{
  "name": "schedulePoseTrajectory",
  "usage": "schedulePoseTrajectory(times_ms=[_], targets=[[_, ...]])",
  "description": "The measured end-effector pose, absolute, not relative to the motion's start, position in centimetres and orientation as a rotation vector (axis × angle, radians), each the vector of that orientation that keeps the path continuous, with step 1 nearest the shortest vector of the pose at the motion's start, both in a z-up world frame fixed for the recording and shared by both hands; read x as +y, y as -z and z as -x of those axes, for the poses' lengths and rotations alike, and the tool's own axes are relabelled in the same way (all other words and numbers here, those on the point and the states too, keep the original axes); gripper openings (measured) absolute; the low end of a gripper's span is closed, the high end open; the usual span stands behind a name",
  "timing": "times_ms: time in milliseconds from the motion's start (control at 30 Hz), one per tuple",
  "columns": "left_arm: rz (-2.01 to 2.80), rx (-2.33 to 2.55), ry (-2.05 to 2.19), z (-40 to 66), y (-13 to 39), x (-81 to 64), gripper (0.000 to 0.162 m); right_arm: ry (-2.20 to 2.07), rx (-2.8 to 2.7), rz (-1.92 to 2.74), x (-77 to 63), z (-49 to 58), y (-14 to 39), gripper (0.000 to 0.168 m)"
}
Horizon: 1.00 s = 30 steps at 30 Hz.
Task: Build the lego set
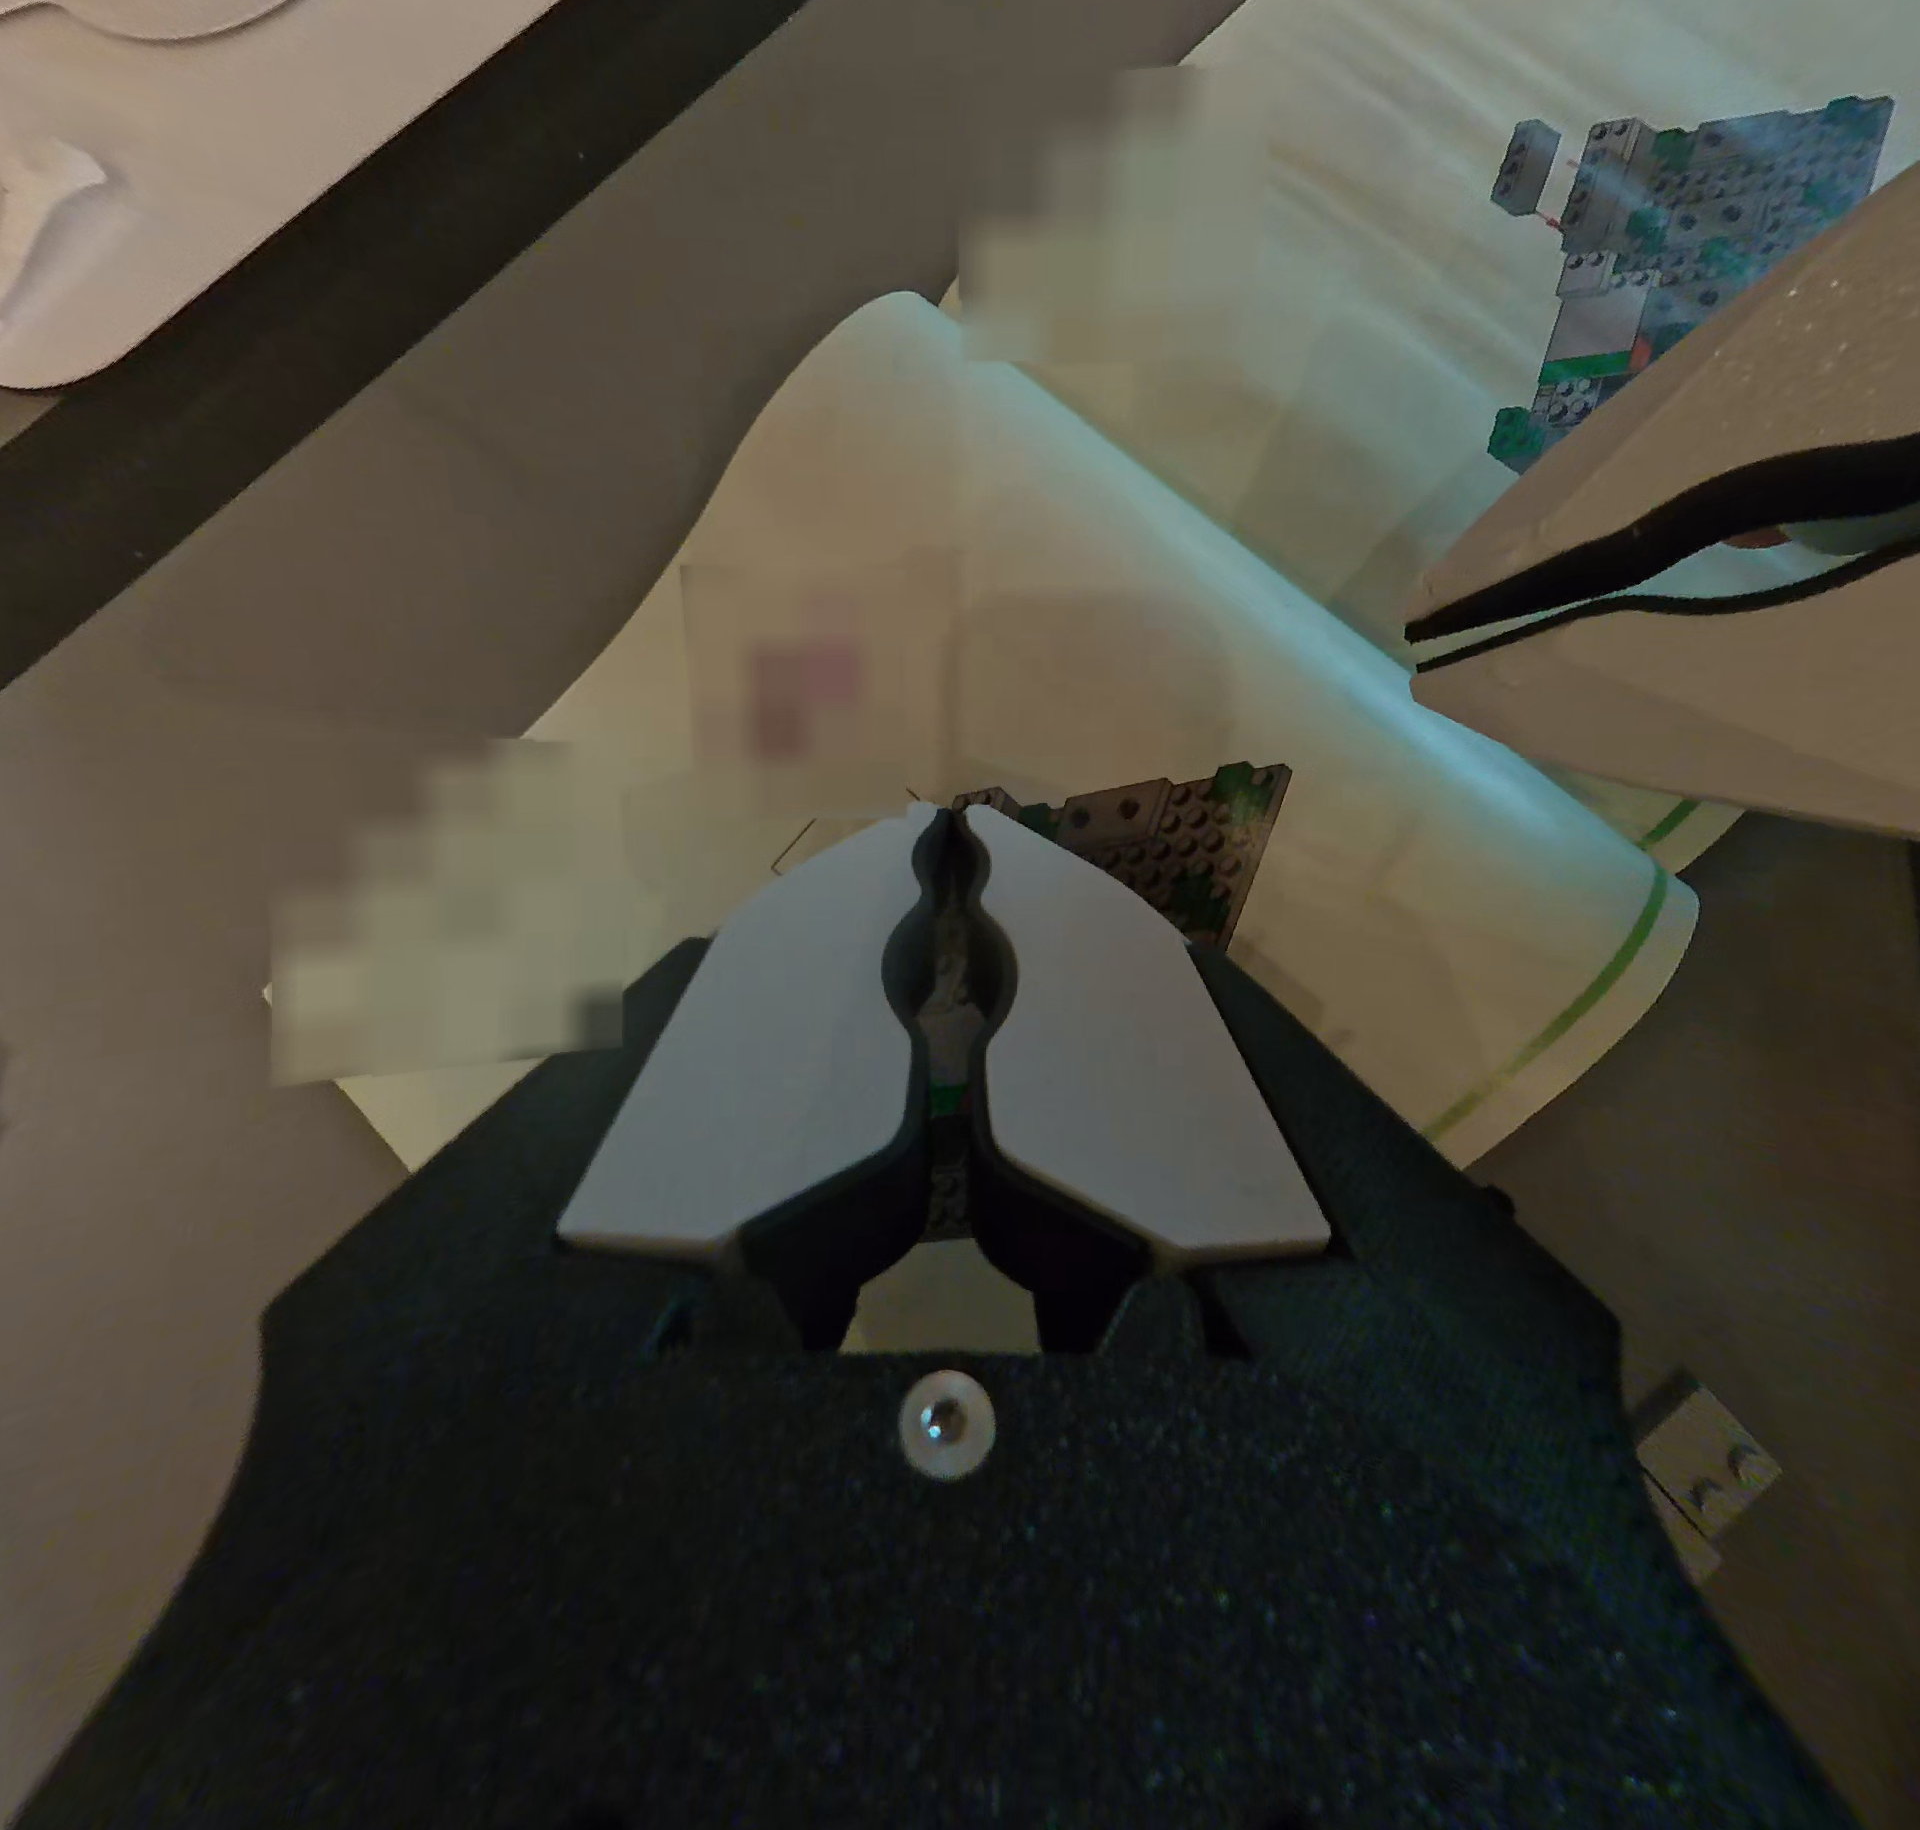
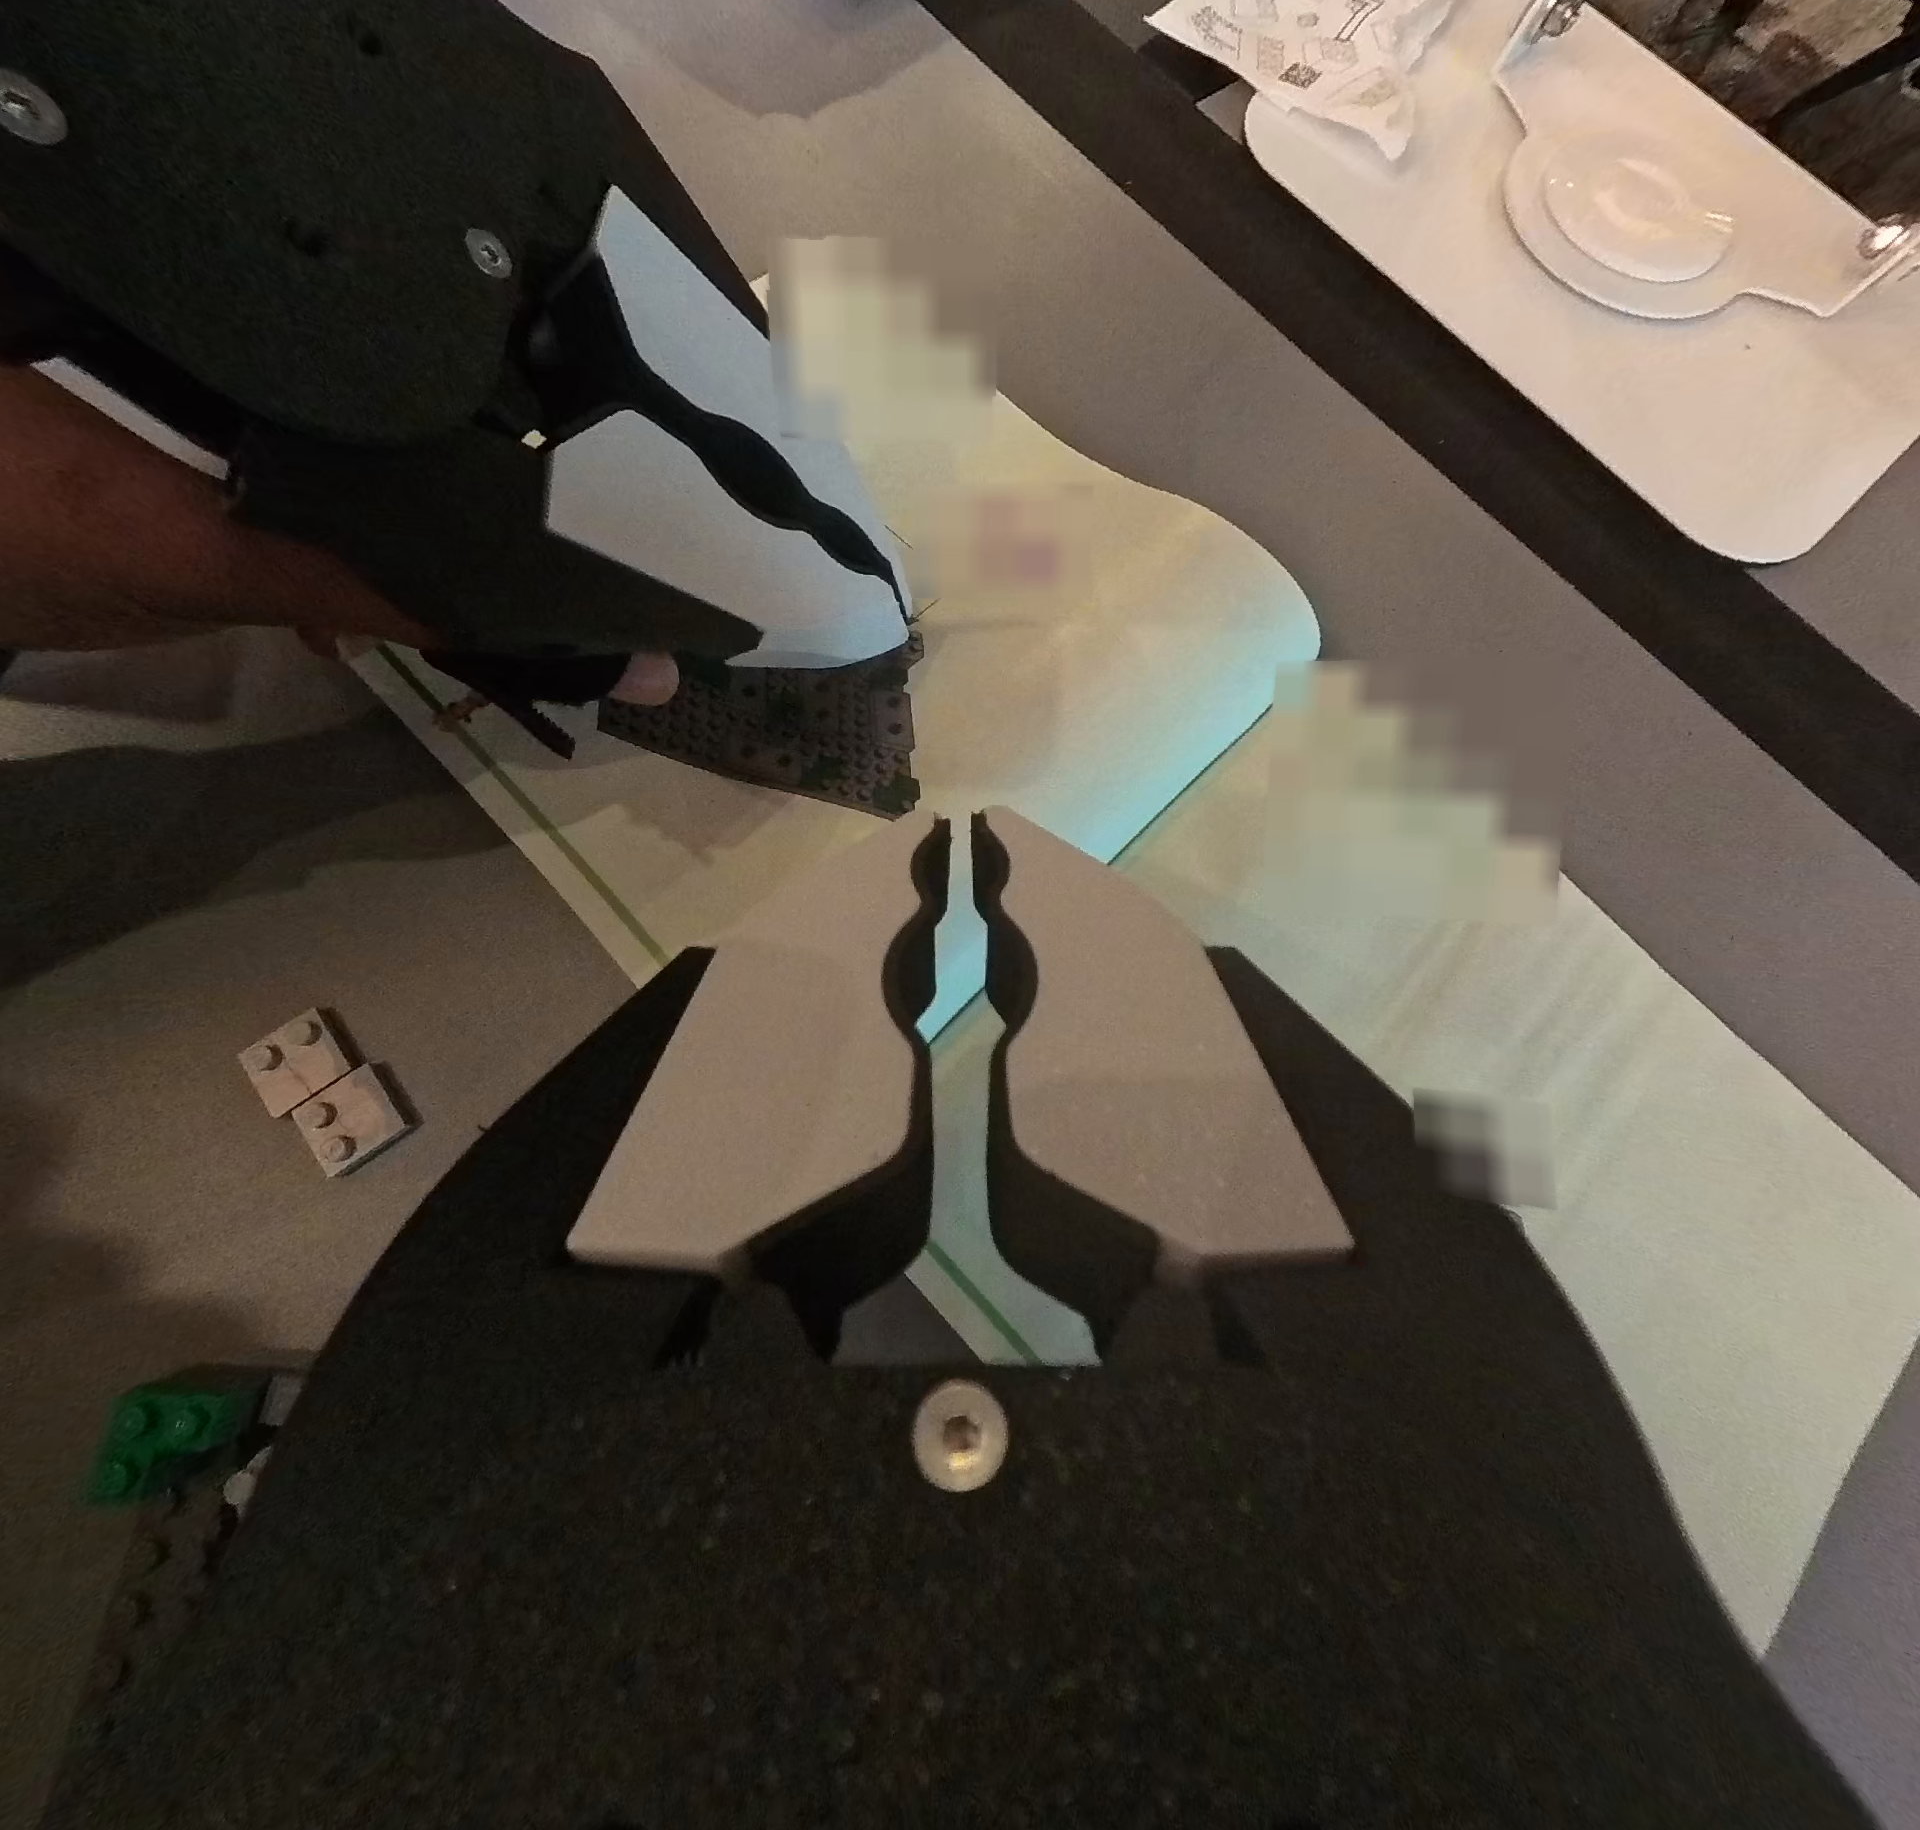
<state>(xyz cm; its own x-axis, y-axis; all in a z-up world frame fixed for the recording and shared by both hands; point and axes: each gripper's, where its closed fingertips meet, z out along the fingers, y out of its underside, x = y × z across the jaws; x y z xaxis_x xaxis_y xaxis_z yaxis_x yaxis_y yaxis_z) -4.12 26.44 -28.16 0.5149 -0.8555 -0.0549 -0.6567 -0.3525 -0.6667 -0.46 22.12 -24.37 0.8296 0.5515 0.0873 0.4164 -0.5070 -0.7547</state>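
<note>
An open instruction booklet [image 2: 1091,658] lies on the grey table, one page curling up [image 1: 904,409]. It carries pictures of a grey and green build [image 1: 1174,845] [image 1: 1704,211]. My left gripper [image 1: 956,824] is shut, its tips resting on the page at the corner of the nearer picture. It also shows in the right wrist view [image 2: 899,617]. I cannot tell whether it pinches the paper. My right gripper [image 2: 961,824] is shut and empty, just above the booklet. It reaches in from the right in the left wrist view [image 1: 1418,637]. Two light grey bricks [image 2: 327,1094] lie on the table.
A green plate [image 2: 166,1427] and a dark studded baseplate [image 2: 156,1593] sit at the lower left. A hand [image 2: 208,554] holds the left gripper. A white tray [image 2: 1558,409] beyond a dark strip holds a clear dish [image 2: 1621,191] and a paper bag [image 2: 1320,45]. There is about 7 cm between the tips of the two grippers. The right tips stand about 15 cm off the green plate [image 2: 166,1427].
</note>
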Motion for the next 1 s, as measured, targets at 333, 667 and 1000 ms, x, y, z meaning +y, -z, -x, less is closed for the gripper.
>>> schedulePoseTrajectory(times_ms=[333,667,1000], targets=[[2.111,1.211,0.425,4.1,27.5,26.3,0.000,-0.209,-0.705,2.177,22.1,0.5,24.4,0.003],[2.052,1.172,0.372,6.4,23.6,23.4,0.000,-0.208,-0.714,2.150,22.1,0.5,23.7,0.002],[2.025,1.268,0.462,7.7,24.3,15.8,0.000,-0.218,-0.843,2.048,21.2,0.2,21.3,0.003]])
